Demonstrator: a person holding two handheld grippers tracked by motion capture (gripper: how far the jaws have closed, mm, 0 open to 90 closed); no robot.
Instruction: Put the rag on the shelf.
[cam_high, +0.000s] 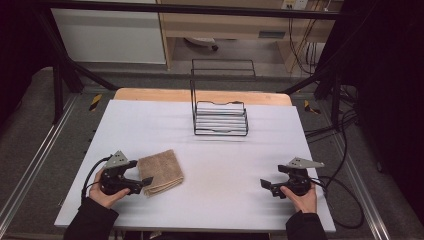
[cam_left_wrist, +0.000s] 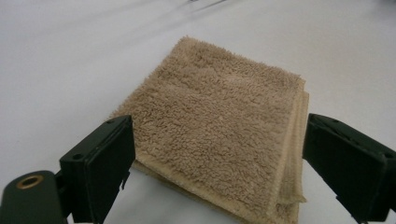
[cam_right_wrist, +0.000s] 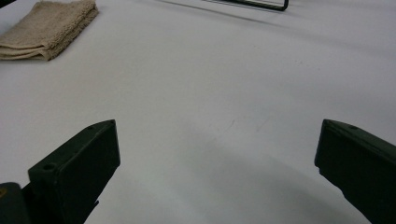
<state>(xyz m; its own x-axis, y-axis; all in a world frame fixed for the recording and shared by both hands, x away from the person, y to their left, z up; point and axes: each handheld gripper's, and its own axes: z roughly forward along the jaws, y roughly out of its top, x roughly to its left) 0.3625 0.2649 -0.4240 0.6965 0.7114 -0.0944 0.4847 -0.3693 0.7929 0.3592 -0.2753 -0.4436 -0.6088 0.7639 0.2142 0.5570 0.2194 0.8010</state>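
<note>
Just plain folded towel (cam_left_wrist: 219, 135), unlabelled.

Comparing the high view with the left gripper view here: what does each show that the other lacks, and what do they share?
High view alone: the black wire rack at the far side of the table, the right tongs held open over bare surface, and both of the person's hands. Left gripper view alone: the towel's stacked folded edges and looped pile, close up. Both: the folded tan towel and the left tongs, open, jaws either side of its near end.
</note>
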